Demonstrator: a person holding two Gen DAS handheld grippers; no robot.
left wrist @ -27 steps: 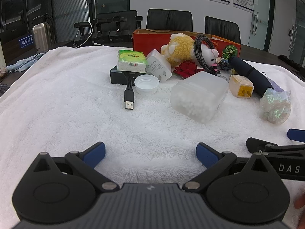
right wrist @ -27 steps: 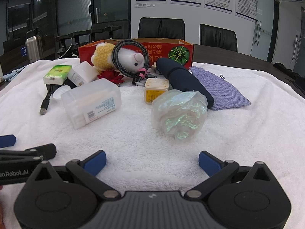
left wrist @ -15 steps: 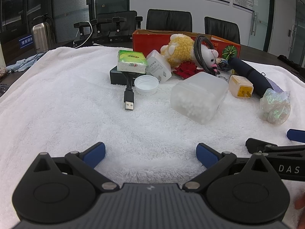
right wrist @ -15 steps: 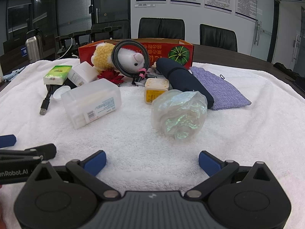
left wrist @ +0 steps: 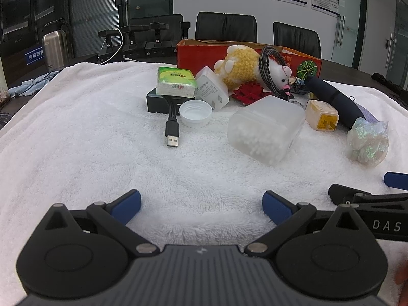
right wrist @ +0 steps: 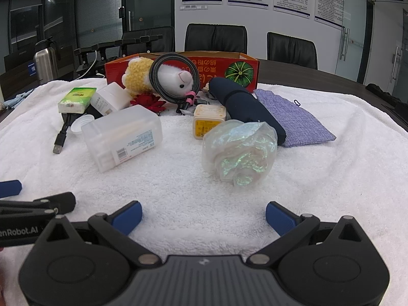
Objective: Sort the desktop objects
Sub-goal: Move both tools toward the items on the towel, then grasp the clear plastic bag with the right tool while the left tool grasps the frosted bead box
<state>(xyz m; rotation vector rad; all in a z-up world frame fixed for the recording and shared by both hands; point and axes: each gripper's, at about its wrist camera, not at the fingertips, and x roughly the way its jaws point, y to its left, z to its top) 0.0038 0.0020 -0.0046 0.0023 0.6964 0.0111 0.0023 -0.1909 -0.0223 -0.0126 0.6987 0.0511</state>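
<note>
Objects lie clustered at the back of a white towel (left wrist: 76, 132). A frosted plastic box (left wrist: 266, 129) (right wrist: 122, 136) lies on its side in the middle. Left of it are a white cap (left wrist: 195, 113), a black USB cable (left wrist: 172, 132), a green tissue pack (left wrist: 176, 81) and a white charger (left wrist: 211, 90). A yellow plush toy (right wrist: 163, 77) with a cable coil leans on a red cardboard box (right wrist: 229, 68). A yellow cube (right wrist: 209, 122), a dark folded umbrella (right wrist: 244, 104), a purple pouch (right wrist: 293, 117) and an iridescent wrapper (right wrist: 239, 153) lie to the right. My left gripper (left wrist: 201, 205) and my right gripper (right wrist: 203, 215) are open over bare towel, well short of the objects.
Black chairs (right wrist: 215, 38) stand behind the dark table (right wrist: 318, 79). A steel flask (left wrist: 54, 48) and black equipment (left wrist: 142, 38) sit at the back left. A blue cloth (left wrist: 30, 85) lies off the towel's left edge. The towel's front half holds only my two grippers.
</note>
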